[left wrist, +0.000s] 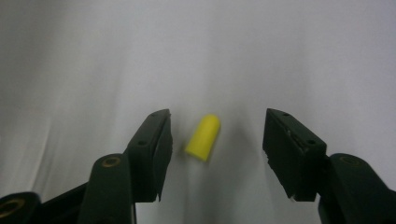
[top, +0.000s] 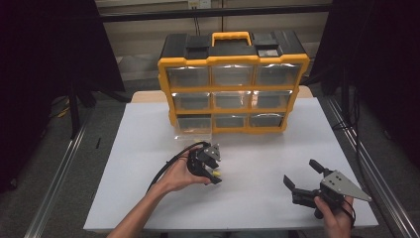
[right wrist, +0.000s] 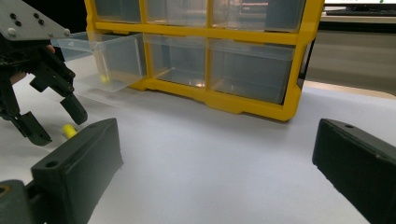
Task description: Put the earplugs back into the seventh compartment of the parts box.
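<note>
One yellow plug [left wrist: 203, 138] between left gripper [left wrist: 217, 140] jaws, untouched.

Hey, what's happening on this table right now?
A person holds a hand-held gripper in each hand. The left hand-held gripper straddles a small yellow piece lying on the white table, its pads not yet touching it. The right hand-held gripper waits open. Behind stands a yellow drawer organizer, its bottom-left drawer pulled out.

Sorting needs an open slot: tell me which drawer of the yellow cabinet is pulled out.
The bottom-left drawer is pulled out; it juts past the cabinet front onto the table, while the other eight sit flush.
</note>
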The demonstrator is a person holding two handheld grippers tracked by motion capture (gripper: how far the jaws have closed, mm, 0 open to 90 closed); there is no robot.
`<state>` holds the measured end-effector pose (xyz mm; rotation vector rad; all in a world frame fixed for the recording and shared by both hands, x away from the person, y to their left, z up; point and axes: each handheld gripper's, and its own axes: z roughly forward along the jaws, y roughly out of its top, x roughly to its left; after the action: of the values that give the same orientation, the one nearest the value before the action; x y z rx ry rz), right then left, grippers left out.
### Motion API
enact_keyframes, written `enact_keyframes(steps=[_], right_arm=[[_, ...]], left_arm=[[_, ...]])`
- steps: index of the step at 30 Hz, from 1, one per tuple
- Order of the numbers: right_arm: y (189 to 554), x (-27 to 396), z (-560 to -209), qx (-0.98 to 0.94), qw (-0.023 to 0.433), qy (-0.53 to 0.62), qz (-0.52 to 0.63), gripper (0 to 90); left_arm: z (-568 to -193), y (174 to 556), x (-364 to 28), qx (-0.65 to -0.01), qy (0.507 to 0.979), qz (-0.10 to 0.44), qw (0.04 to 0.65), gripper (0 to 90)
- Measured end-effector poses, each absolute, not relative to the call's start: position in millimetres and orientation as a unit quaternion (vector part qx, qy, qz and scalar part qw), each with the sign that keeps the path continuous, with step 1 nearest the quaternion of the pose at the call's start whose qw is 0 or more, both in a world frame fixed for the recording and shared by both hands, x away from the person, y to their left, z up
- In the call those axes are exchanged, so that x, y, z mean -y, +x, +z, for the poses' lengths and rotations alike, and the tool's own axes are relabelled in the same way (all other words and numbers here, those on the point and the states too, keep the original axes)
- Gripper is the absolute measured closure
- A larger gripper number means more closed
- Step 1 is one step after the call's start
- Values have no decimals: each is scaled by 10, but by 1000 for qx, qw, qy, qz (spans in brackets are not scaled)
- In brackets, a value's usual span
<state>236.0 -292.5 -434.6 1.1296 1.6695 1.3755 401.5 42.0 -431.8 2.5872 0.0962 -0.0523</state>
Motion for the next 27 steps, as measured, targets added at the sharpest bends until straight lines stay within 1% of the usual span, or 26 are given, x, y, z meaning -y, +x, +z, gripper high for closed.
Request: enact_keyframes(steps=[2,7,9,12,17,18,22,24,27], right_arm=[[2360,2924,-4346,-642,343,435,530,11],[2360,2924,-4346,-642,343,436,529,11],[2362,2921,-4346,-642,344,435,529,11],[2361,2921,-4346,-642,345,435,529,10],[2364,2917,-4348,-642,345,435,529,10],[2361,2915,-4348,-643,344,435,528,10],[2363,2914,-4349,-642,344,435,529,10],[2362,2913,-4349,-644,343,434,529,10],[2361,2912,-4348,-645,341,432,530,10]], left_arm=[[-4333,4041,-426,-37,962,-20,271,444],[-4324,4084,-439,-36,962,-19,269,537],[-4321,4093,-439,-38,962,-29,268,560],[-4323,4068,-432,-38,963,-18,267,570],[-4319,4041,-422,-27,963,-21,267,682],[-4313,4052,-428,-26,964,-28,265,688],[-4322,4052,-429,-31,962,-18,270,718],[-4322,4054,-428,-30,962,-27,271,764],[-4320,4047,-427,-28,962,-25,271,793]])
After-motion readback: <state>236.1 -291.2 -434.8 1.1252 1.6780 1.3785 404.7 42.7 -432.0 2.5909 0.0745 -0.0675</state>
